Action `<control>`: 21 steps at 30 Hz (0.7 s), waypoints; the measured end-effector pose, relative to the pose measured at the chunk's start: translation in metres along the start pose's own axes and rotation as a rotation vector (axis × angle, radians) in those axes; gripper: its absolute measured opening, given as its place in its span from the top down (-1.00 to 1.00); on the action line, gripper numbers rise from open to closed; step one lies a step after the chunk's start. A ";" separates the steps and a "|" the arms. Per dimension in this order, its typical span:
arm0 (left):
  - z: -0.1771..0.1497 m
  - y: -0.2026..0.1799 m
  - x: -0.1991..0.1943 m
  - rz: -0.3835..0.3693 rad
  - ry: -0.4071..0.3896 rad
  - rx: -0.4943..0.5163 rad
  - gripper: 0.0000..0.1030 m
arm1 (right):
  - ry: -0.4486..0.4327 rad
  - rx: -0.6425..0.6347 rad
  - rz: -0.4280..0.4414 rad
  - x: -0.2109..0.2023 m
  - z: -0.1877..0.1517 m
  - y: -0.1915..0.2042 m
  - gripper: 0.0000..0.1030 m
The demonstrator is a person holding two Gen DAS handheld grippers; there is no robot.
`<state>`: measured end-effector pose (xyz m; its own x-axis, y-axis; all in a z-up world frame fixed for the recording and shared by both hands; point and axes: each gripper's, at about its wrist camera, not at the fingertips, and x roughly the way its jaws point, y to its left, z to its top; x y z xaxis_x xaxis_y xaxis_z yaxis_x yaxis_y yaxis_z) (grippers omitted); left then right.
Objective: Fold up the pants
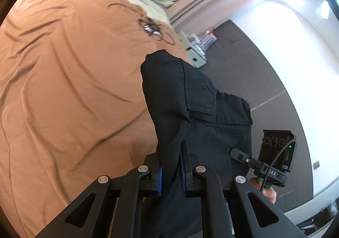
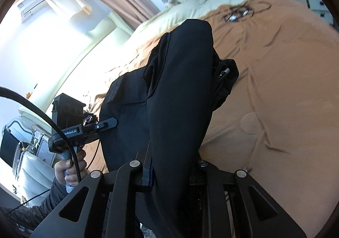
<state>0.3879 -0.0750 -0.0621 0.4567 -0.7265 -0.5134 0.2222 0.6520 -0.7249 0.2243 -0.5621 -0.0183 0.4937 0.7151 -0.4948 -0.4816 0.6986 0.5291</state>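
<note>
Both my left gripper (image 1: 170, 171) and right gripper (image 2: 172, 171) pinch the black pants (image 2: 180, 93), bunched above the bed (image 2: 286, 89); no fold made yet.

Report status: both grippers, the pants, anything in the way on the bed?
Left gripper and right gripper both clamped on the black pants. Pants bunched, lifted over the brown bedspread. Tangled cable farther up the bed.
</note>
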 end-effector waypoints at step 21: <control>-0.004 -0.159 0.066 -0.093 0.044 0.193 0.76 | -0.109 -0.058 -0.102 -0.148 -0.012 -0.018 0.69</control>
<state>0.3796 -0.2276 0.0169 0.3891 -0.7915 -0.4714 0.4247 0.6082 -0.6706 0.1515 -0.6798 0.0375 0.6166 0.6357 -0.4644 -0.4642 0.7700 0.4377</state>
